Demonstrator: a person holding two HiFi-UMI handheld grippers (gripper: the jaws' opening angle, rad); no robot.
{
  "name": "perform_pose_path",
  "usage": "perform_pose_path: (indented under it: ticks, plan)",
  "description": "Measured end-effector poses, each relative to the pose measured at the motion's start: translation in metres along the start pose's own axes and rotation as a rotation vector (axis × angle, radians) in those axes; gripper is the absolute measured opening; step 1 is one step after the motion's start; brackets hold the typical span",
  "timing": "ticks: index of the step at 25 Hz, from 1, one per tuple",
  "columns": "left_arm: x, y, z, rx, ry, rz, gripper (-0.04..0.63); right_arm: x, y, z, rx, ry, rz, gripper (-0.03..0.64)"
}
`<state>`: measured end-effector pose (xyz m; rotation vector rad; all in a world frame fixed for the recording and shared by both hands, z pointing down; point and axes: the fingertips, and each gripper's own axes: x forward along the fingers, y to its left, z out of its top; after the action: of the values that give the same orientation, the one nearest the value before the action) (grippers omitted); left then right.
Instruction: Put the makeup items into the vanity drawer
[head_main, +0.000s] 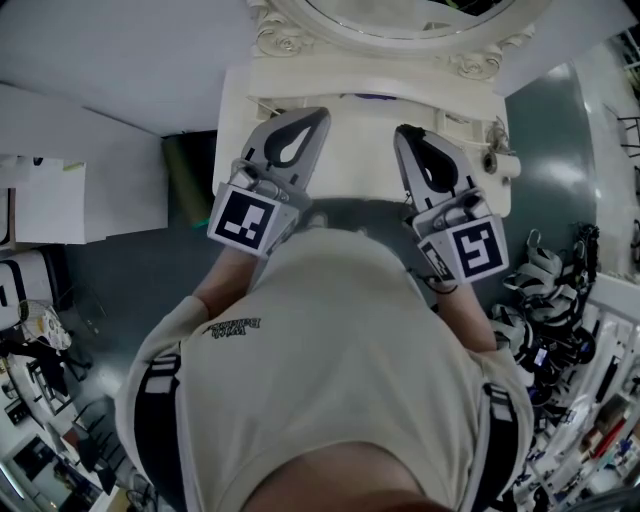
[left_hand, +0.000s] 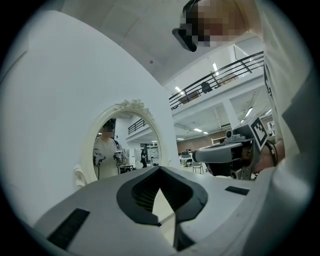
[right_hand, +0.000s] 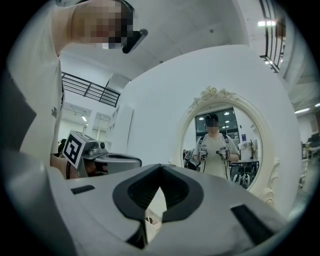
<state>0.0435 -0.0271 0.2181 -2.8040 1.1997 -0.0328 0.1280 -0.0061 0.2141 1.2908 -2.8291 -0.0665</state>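
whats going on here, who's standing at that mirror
A person stands at a white vanity with an oval mirror, holding a gripper in each hand. The left gripper and right gripper point level toward it, side by side, both shut with nothing between their jaws. No makeup item is being held at this moment.

Light: ceiling strips (left_hand: 216, 66) are casting bright, even white light.
Glare: the white table (head_main: 360, 150) is washing out pale.
Edges: both gripper views are bending strongly and fading into black corners.
Focus: the nearest foreground is blurring softly.
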Motion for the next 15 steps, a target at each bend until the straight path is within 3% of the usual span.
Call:
perform_pose_path:
  ticks: [15]
  plan:
    - [-0.0028,-0.0002,-0.0088,-0.004,0.031,0.024,0.014,-0.001,-0.002,0.0043,-0.024,-0.002,0.008,0.003]
